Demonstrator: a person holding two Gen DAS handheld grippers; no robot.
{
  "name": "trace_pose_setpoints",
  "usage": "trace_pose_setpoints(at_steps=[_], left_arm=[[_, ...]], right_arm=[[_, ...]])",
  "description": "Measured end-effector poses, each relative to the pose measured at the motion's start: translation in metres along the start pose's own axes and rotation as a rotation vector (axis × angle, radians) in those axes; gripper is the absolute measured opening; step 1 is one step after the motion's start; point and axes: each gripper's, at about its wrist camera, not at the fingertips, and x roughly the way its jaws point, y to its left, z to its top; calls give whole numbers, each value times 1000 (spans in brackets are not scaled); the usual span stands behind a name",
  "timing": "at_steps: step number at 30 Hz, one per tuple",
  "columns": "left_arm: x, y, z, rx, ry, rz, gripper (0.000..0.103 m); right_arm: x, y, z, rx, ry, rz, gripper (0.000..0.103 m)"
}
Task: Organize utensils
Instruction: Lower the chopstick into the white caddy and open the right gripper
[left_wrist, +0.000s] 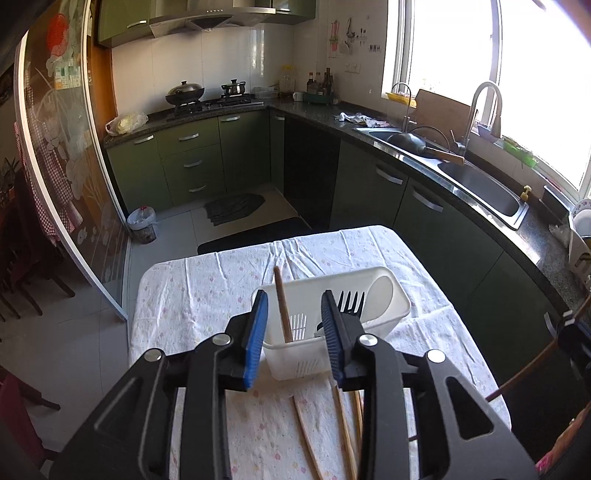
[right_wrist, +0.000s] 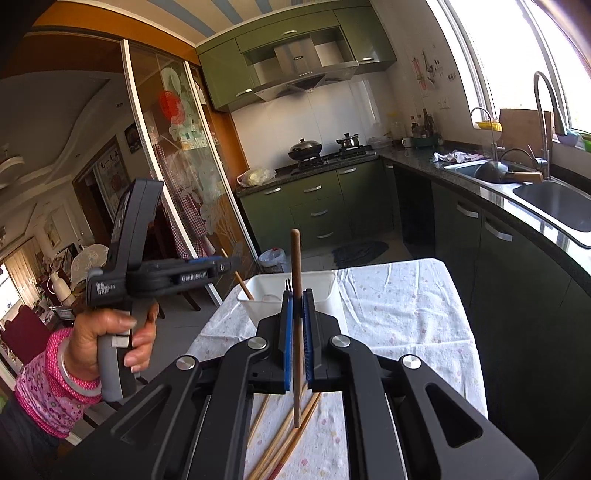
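Observation:
A white slotted utensil basket (left_wrist: 373, 280) stands on the cloth-covered table. In it are a brown chopstick (left_wrist: 282, 306) leaning upright, a black fork (left_wrist: 352, 297) and a white spoon (left_wrist: 382, 295). My left gripper (left_wrist: 294, 325) hovers just before the basket, open, with nothing between its blue pads. Several loose chopsticks (left_wrist: 343, 432) lie on the cloth beneath it. In the right wrist view my right gripper (right_wrist: 297, 299) is shut on a dark brown chopstick (right_wrist: 294, 254) held upright above the loose chopsticks (right_wrist: 288, 439), near the basket (right_wrist: 323, 286). The left gripper (right_wrist: 231, 266) shows side-on there.
The table's floral cloth (left_wrist: 207, 295) ends at a drop to the tiled floor on the left and far sides. A dark counter with a steel sink (left_wrist: 484, 188) runs along the right. A hand in a pink sleeve (right_wrist: 107, 332) holds the left gripper.

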Motion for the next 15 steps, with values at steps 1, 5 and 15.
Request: trace_pose_setpoints(at_steps=[1, 5, 15], left_arm=[[-3, 2, -3, -1, -1, -5, 29], [-18, 7, -15, 2, -14, -17, 29], [-43, 2, -42, 66, -23, -53, 32]], right_arm=[[1, 3, 9, -6, -23, -4, 6], [10, 9, 47, 8, -135, -16, 6], [87, -7, 87, 51, -153, -120, 6]])
